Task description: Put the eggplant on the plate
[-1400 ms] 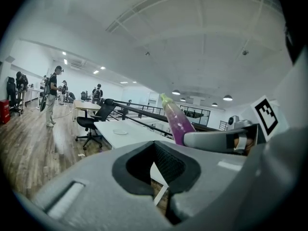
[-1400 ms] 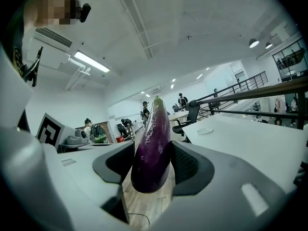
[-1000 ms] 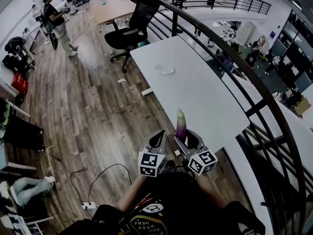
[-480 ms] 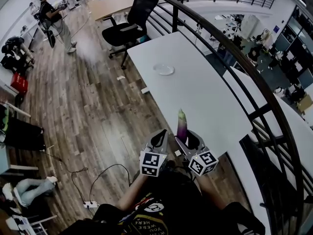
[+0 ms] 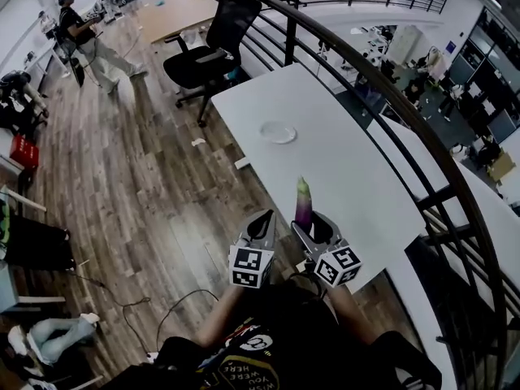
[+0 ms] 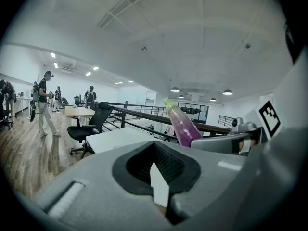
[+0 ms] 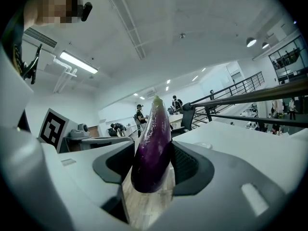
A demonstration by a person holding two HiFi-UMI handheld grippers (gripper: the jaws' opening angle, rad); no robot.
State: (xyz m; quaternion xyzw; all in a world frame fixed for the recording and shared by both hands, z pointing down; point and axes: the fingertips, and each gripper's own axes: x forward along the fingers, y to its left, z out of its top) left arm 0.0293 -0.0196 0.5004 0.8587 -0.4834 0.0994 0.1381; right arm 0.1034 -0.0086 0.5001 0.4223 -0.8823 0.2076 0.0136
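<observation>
Right hand-held gripper [image 5: 311, 227] hides eggplant [image 5: 303, 197] base.

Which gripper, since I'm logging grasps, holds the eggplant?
The right gripper: the eggplant stands upright between its jaws, gripped. The left gripper beside it holds nothing.

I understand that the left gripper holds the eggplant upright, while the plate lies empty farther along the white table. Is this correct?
Not quite. The fingers of the right gripper hold the eggplant upright, as the right gripper view shows; the left gripper holds nothing. The plate does lie empty farther along the white table.
</observation>
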